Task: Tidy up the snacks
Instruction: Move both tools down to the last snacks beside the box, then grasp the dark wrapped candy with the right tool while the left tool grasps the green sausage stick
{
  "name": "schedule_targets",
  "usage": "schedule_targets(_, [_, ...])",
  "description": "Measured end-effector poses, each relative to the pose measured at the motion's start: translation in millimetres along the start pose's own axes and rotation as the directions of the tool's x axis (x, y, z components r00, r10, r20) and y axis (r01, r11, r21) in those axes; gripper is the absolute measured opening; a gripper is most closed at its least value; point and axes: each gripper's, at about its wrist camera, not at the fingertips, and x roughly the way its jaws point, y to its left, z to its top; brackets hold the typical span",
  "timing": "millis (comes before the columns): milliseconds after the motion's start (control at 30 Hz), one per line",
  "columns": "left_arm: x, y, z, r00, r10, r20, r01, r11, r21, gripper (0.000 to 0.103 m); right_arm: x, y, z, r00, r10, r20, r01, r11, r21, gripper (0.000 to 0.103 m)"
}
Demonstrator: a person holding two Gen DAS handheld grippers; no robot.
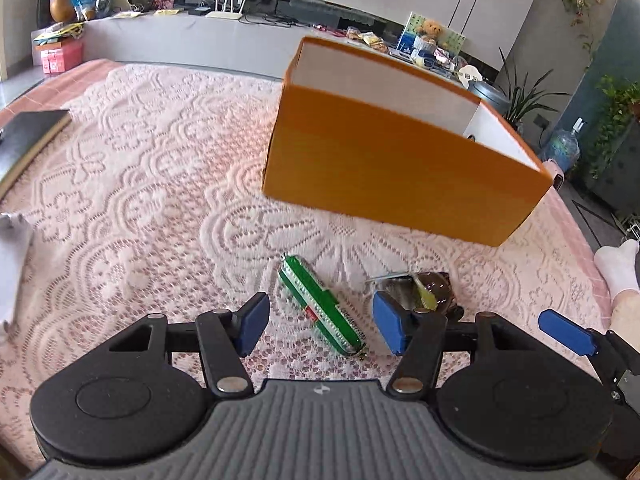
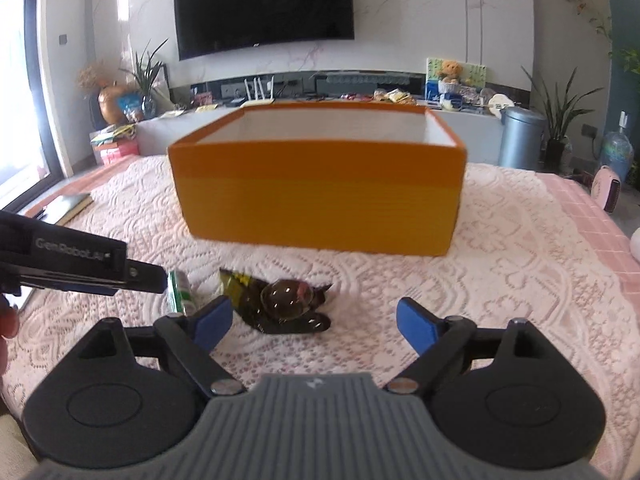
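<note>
An open orange box (image 1: pixel 400 168) with a white inside stands on the pink lace cloth; it also shows in the right wrist view (image 2: pixel 320 196). A green sausage snack (image 1: pixel 320 306) lies in front of it, between the fingers of my open left gripper (image 1: pixel 322 326), which hovers above it. A dark brown wrapped snack (image 1: pixel 434 286) lies to its right. In the right wrist view that dark snack (image 2: pixel 286 304) lies just ahead of my open, empty right gripper (image 2: pixel 316 322), near its left finger. The green snack (image 2: pixel 180 290) is partly hidden there by the left gripper.
A dark notebook (image 1: pixel 28 138) lies at the cloth's left edge. The right gripper's blue finger (image 1: pixel 566 332) shows at the right of the left wrist view. A low cabinet (image 2: pixel 280 120) with clutter and a grey bin (image 2: pixel 520 138) stand beyond the table.
</note>
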Motion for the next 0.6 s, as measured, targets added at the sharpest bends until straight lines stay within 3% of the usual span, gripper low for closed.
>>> schedule_targets(167, [15,0,-5,1.000,-0.003,0.002,0.003,1.000,-0.004,0.067,15,6,-6,1.000,-0.019,-0.012,0.018,0.999,-0.049,0.087])
schedule_targets(400, [37,3,-5,1.000,-0.007,-0.025,0.007,1.000,-0.013,0.053,30,25,-7,1.000,-0.009,0.019,0.012,0.986,-0.166,0.086])
schedule_targets(600, [44,2,-4,0.999,-0.036,-0.023,0.036,0.999,-0.012,0.047,47,39,-12,1.000,-0.013,0.021,0.018,0.963,-0.269,0.073])
